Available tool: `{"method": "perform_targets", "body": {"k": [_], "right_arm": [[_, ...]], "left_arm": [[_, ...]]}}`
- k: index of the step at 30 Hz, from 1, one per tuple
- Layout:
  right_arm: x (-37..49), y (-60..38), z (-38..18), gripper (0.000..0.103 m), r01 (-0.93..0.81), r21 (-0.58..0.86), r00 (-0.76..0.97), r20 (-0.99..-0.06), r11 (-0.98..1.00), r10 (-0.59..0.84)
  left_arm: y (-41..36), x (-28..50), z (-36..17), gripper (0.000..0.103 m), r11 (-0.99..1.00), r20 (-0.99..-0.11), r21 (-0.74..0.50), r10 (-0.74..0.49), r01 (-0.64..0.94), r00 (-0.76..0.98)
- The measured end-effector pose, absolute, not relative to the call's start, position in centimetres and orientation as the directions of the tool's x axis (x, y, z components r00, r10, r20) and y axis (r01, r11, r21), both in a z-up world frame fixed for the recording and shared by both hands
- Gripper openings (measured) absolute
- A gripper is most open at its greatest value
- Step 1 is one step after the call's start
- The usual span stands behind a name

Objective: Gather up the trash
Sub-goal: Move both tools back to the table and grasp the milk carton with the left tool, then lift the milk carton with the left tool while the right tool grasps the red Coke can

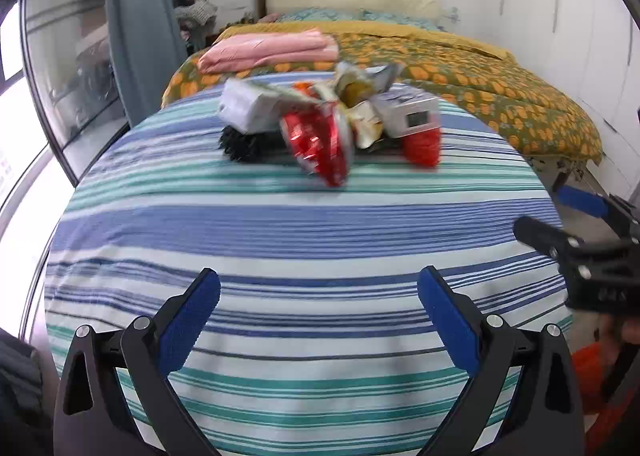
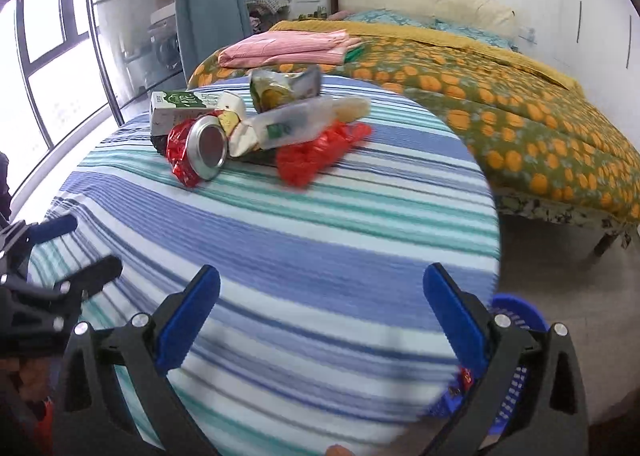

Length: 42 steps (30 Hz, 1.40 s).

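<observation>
A heap of trash lies at the far side of a round table with a striped cloth (image 1: 304,224) (image 2: 312,224). In it are a crushed red can (image 1: 318,142) (image 2: 196,150), a white and green carton (image 2: 180,108) (image 1: 248,106), a clear plastic bottle (image 2: 296,124), a red plastic bag (image 2: 316,154) (image 1: 422,146) and crumpled yellow wrappers (image 2: 280,88) (image 1: 360,90). My left gripper (image 1: 318,284) hangs open over the near cloth, nothing between its fingers. My right gripper (image 2: 322,280) is also open and empty; it shows at the right edge of the left wrist view (image 1: 560,224).
A blue slotted basket (image 2: 516,344) stands on the floor below the table's right edge, something red inside. Behind the table is a bed with an orange-patterned cover (image 2: 520,116) and folded pink cloth (image 2: 292,46). Windows and a grey-blue curtain (image 2: 212,0) are at the left.
</observation>
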State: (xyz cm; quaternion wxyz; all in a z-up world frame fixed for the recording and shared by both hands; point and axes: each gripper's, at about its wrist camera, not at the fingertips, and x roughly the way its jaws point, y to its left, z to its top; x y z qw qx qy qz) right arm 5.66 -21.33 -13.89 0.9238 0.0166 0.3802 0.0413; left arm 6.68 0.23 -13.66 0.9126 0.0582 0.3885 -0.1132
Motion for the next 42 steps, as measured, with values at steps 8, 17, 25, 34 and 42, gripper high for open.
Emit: {"method": "perform_targets", "body": {"k": [8, 17, 25, 34, 42], "right_arm": [[9.4, -19.3, -15.8, 0.098, -0.070, 0.078, 0.635, -0.765, 0.994, 0.105], [9.8, -18.4, -17.3, 0.098, -0.088, 0.073, 0.599, -0.793, 0.993, 0.112], [9.9, -17.9, -17.5, 0.098, -0.090, 0.053, 0.599, -0.795, 0.995, 0.097], [9.7, -17.9, -17.4, 0.098, -0.090, 0.052, 0.599, -0.795, 0.995, 0.096], [9.7, -17.9, -17.4, 0.099, -0.091, 0.052, 0.599, -0.795, 0.995, 0.096]], "left_arm": [[2.1, 7.1, -14.5, 0.098, 0.973, -0.743, -0.007, -0.158, 0.229, 0.650], [2.6, 12.3, -11.0, 0.098, 0.948, -0.685, 0.051, -0.195, 0.313, 0.702], [1.4, 19.9, -9.1, 0.098, 0.882, -0.686, 0.164, -0.219, 0.441, 0.694], [1.6, 23.1, -10.4, 0.054, 0.883, -0.719, 0.158, -0.204, 0.442, 0.664], [4.7, 18.7, -7.6, 0.049, 0.936, -0.644, 0.062, -0.227, 0.345, 0.731]]}}
